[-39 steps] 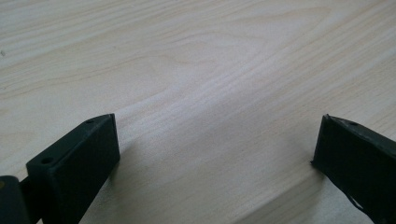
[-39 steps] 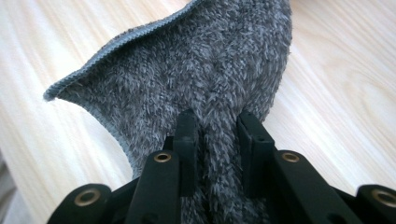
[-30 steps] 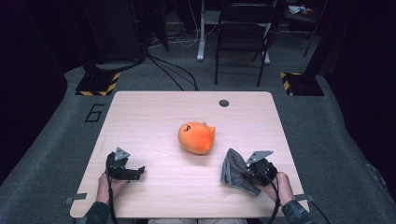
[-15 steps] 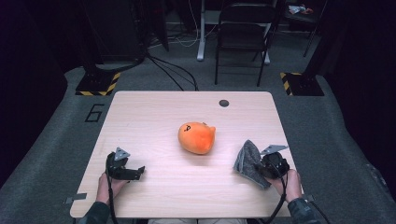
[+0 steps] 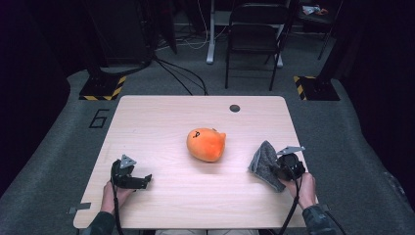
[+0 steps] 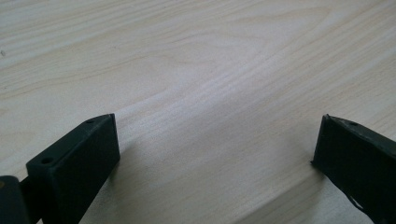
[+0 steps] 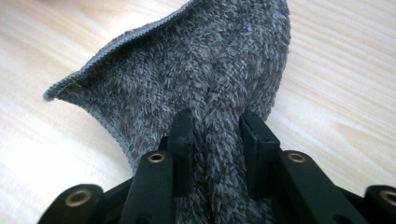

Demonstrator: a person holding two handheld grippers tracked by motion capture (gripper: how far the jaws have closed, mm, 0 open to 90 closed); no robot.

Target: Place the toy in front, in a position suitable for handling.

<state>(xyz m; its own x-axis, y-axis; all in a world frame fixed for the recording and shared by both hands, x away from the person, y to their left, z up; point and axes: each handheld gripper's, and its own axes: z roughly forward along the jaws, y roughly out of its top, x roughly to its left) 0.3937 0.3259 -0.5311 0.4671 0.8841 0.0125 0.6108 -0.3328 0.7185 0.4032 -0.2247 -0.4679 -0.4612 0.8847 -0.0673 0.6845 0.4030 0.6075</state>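
The right claw (image 7: 212,128) has the grey terry cloth (image 7: 205,70) pinched between its jaws near the right edge of the surface (image 5: 161,122), so the pickup looks done, while the left claw (image 6: 215,144) rests wide and empty.

The pale wooden table (image 5: 161,122) lies mostly bare. The one bulky thing in the way is the round orange plush toy (image 5: 206,144) at its middle; a path straight across between the two sides meets it. Bare wood runs wide behind the toy to the far edge, broken by a small dark round cap (image 5: 235,108) flush near that edge. The near strip in front of the toy is open from the left claw (image 5: 143,180) to the right claw (image 5: 272,170). The left claw's jaws stand wide apart over bare wood. The fluffy grey cloth (image 5: 264,159) pinched in the right claw bunches toward the toy, narrowing the gap there, though the two stay apart.
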